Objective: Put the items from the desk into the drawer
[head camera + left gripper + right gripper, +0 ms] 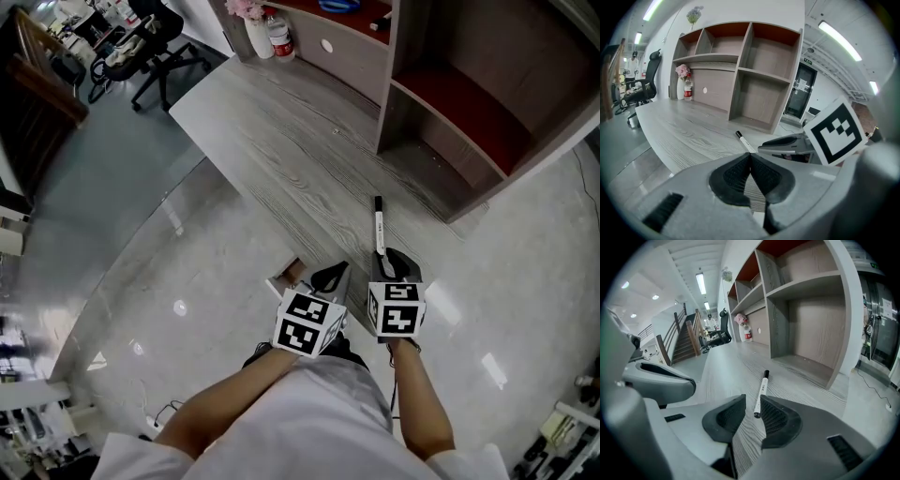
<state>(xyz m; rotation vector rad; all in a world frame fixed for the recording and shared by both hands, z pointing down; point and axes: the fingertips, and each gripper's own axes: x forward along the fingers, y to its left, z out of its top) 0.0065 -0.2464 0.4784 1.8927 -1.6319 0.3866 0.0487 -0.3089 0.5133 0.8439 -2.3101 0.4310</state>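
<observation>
We see a grey wood-grain worktop [281, 141] running out from the foot of a shelf unit [469, 94] whose open compartments have red-brown backs and floors. A white marker pen [379, 228] lies flat on the worktop in front of the shelf unit's lowest open compartment, apart from it, with its black cap toward the shelf unit and its other end toward the person. The right hand-held gripper [392, 261] sits on the side of the pen away from the shelf unit, low over the worktop's near edge. Its jaws are spread, and the pen's near end reaches just into the gap between their tips, close against the right-hand pad [776, 416]. The pen rests on the wood and is not pinched. The left hand-held gripper [335, 272] is just beside the right one, equally far from the shelf unit. In its own view the two black ribbed pads meet at their tips, clenched on nothing, with only the worktop showing below them. Both marker cubes face up toward the head camera. At the shelf unit's far end, against its lower panel, stand a bottle with a red label [279, 39] and a vase of pink flowers [246, 14]. Beyond that end, off the worktop, a black office chair [150, 47] stands on the floor.
</observation>
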